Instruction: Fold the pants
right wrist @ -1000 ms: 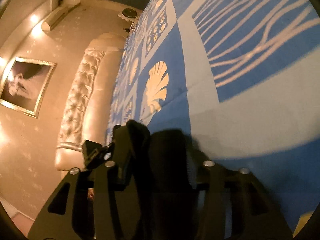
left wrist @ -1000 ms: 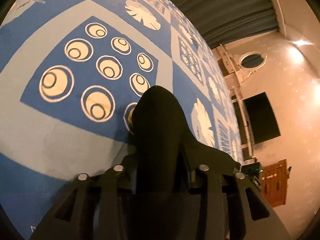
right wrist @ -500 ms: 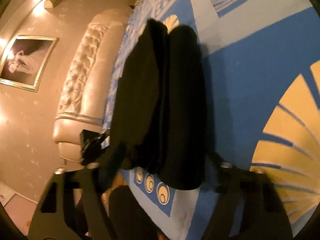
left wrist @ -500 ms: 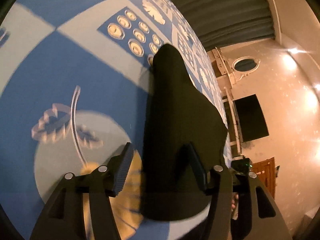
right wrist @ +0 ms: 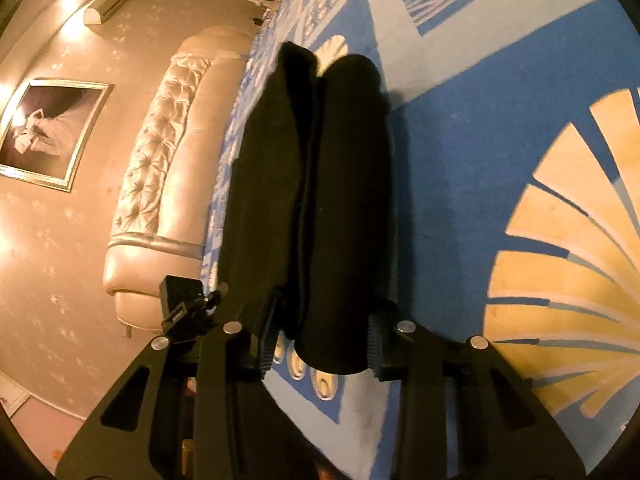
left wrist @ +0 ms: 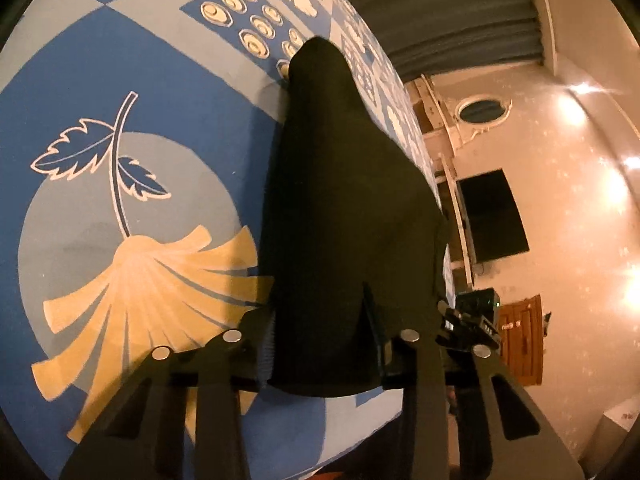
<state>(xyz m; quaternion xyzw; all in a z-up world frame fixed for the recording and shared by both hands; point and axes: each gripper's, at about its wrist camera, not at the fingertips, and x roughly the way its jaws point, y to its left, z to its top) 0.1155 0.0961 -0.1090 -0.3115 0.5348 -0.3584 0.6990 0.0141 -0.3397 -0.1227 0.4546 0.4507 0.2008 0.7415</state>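
The black pants (left wrist: 344, 216) hang bunched between the fingers of both claws, lifted above a bed spread with a blue patterned bedcover (left wrist: 168, 80). The left claw (left wrist: 324, 344) is clenched on one end of the cloth, which rises from between its fingers in a dark cone and hides much of the view ahead. The right claw (right wrist: 316, 344) grips the pants (right wrist: 320, 200) too — here the fabric shows as two long rolls side by side with a seam-like crease between them, reaching away from the fingers toward the far end of the bed.

The bedcover carries a patchwork print: a pale grey disc with a cream fan shell (left wrist: 152, 280) and a blue leaf sprig (left wrist: 104, 160), a panel of ringed cream ovals (left wrist: 244, 12), and farther squares of paler motifs. In the right wrist view the same fan shell (right wrist: 568, 260) spreads beside the pants.

The room is lit warm amber. Beyond the bed's edge the left wrist view shows grey pleated curtains (left wrist: 448, 4), an oval mirror (left wrist: 484, 110), a dark wall screen (left wrist: 492, 216) and a wooden cabinet (left wrist: 520, 344) (all small and distorted). The right wrist view shows a tufted cream headboard (right wrist: 168, 152) — and a framed picture (right wrist: 48, 132) on speckled wallpaper.
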